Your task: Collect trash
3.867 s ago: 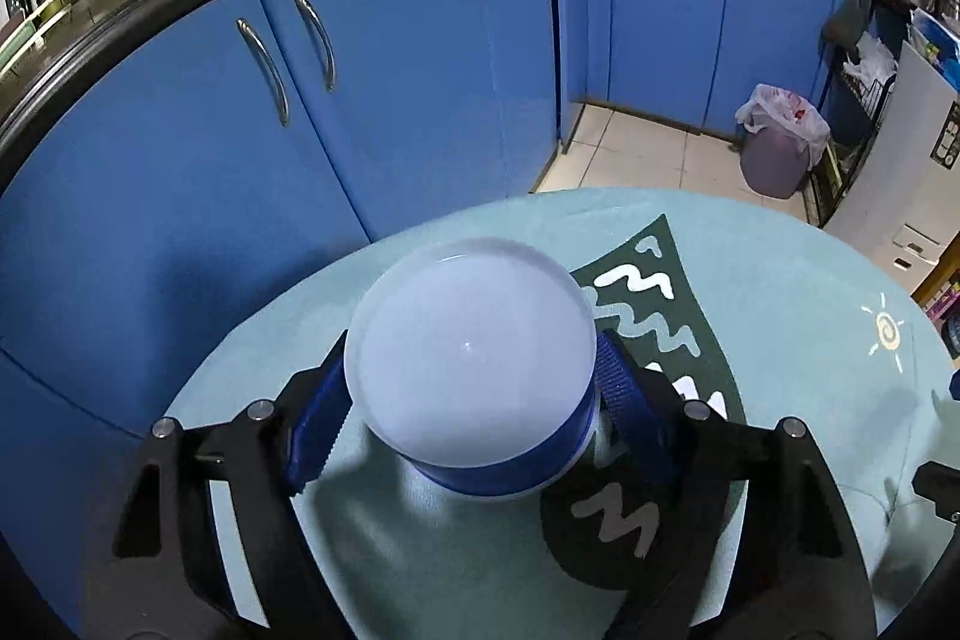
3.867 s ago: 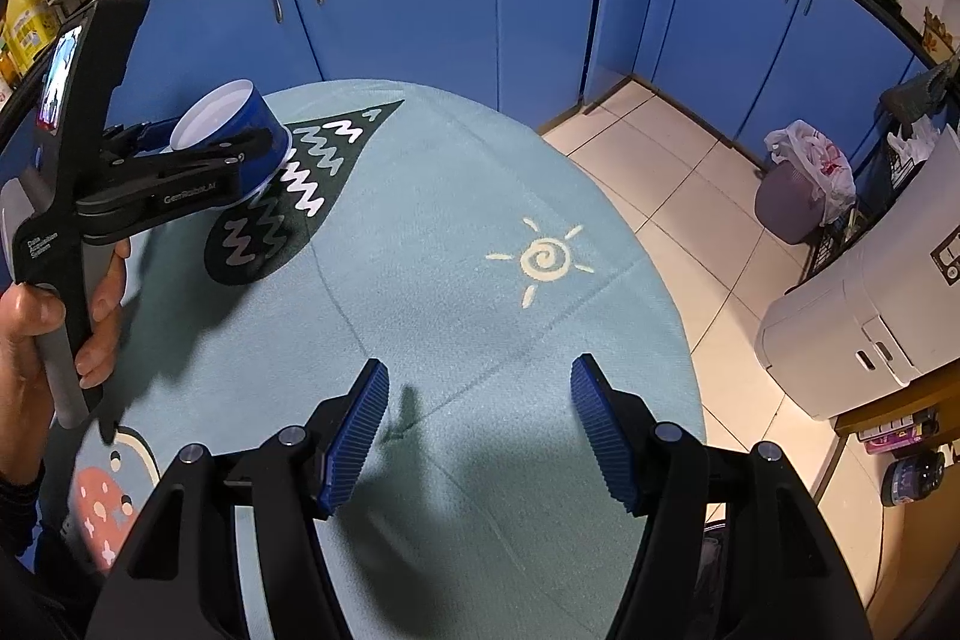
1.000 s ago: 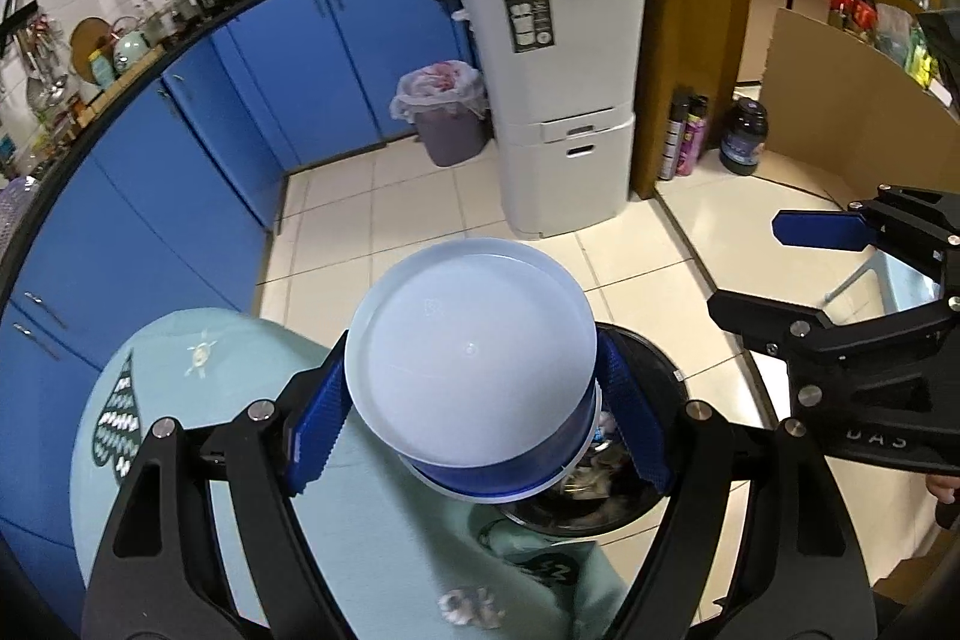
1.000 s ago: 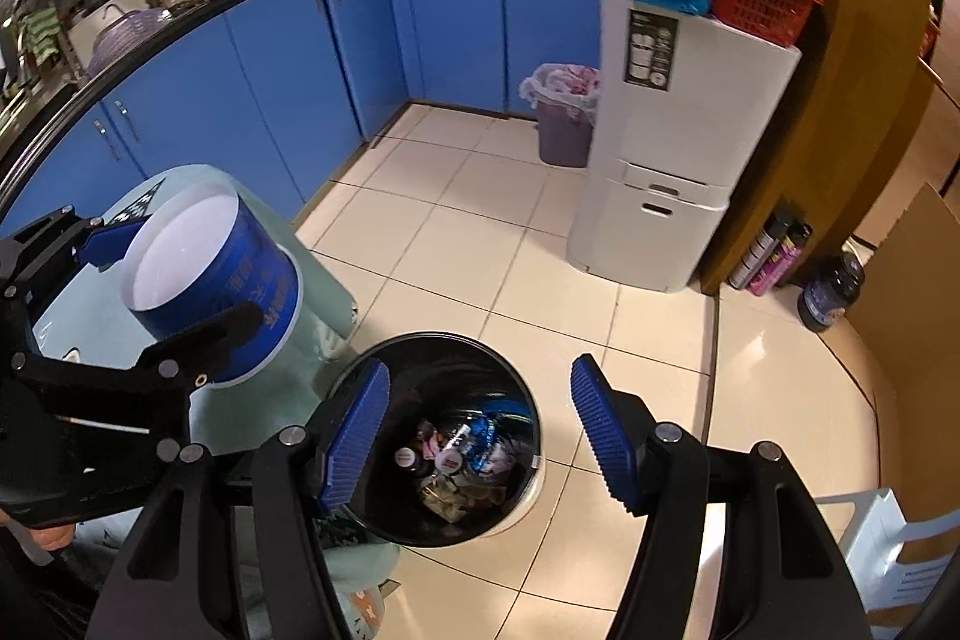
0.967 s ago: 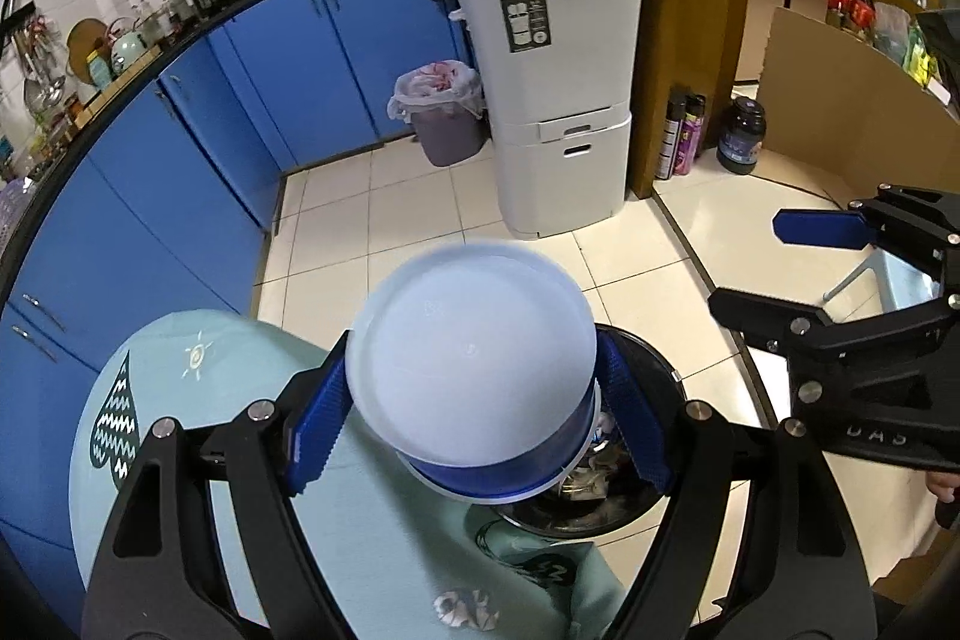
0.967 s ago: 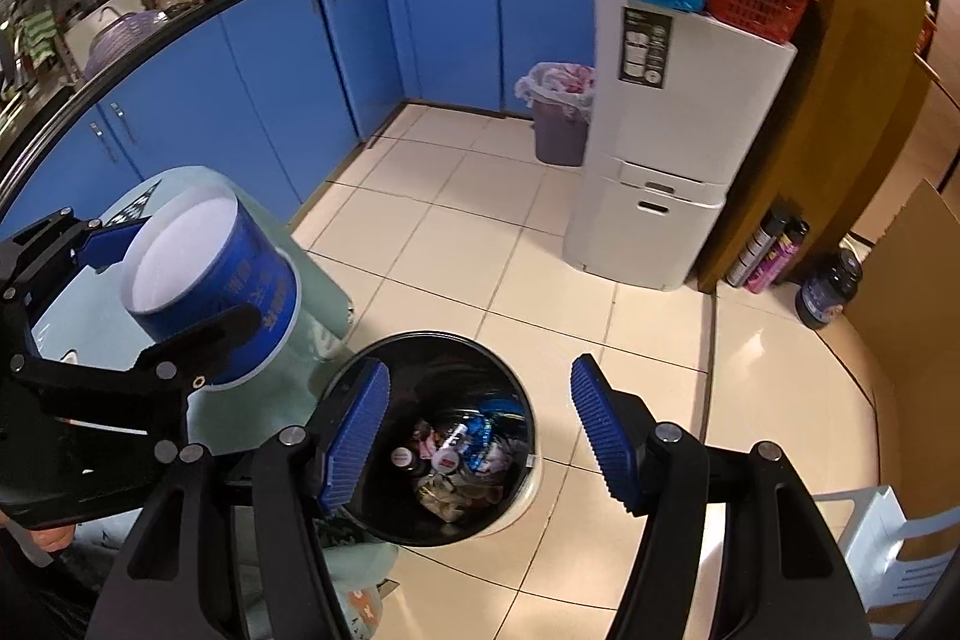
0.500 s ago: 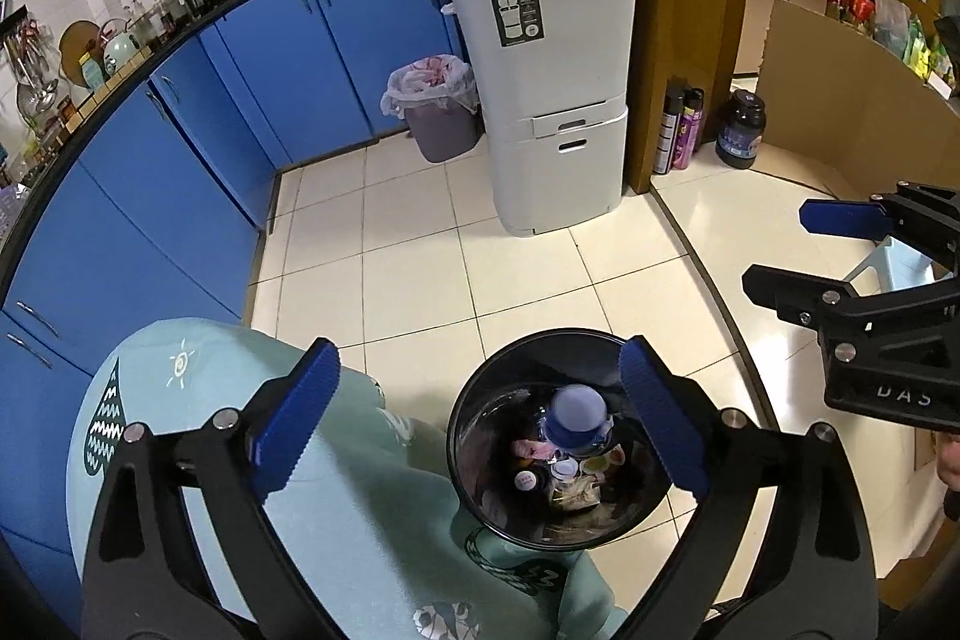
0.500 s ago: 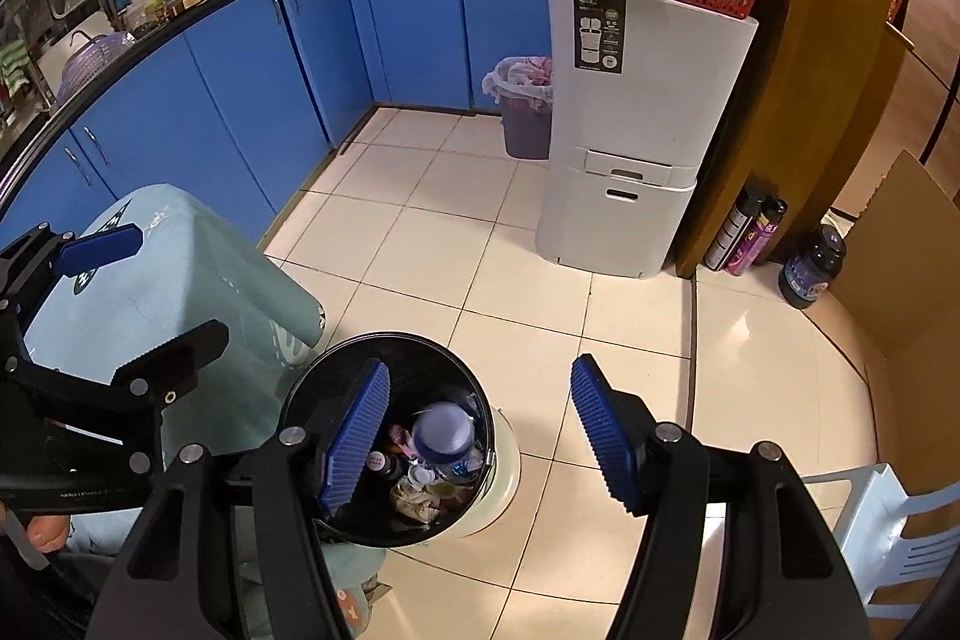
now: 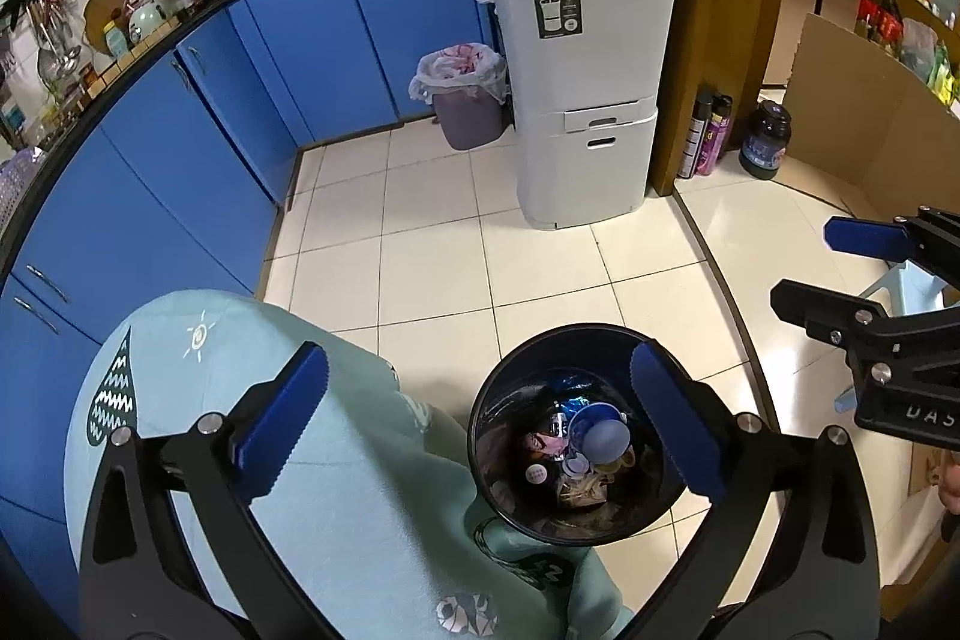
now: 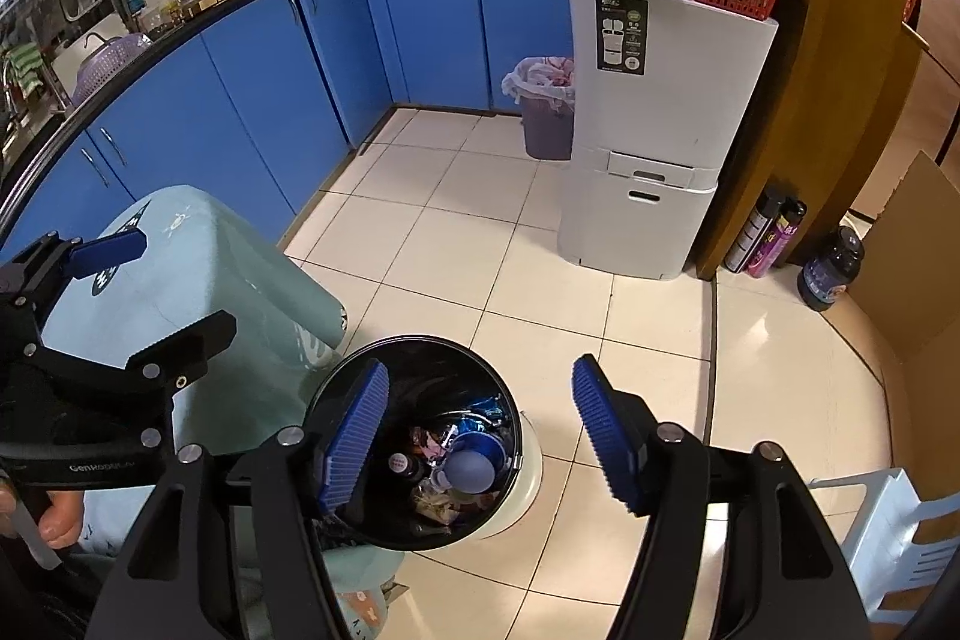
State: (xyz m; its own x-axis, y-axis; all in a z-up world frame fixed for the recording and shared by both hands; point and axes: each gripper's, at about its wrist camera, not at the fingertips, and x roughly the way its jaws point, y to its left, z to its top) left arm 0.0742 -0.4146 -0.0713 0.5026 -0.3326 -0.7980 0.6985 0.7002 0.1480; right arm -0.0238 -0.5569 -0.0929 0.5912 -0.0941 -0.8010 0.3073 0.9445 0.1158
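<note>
Drop step done: cup [image 9: 600,436] in bin [image 9: 480,436]. Left gripper [image 9: 480,412] jaws just opened wide, empty; right gripper [image 10: 480,436] jaws just opened further, empty. Next: locate more trash on bench [image 9: 336,490].

Both views sharp, evenly lit, indoor light from overhead. Strong fisheye bend w/ black vignette at corners. Glare on floor tiles [image 9: 774,196] at right. Trash bin [image 10: 360,514] interior dark; soft shadows under tool arms, bottom of frame.
</note>
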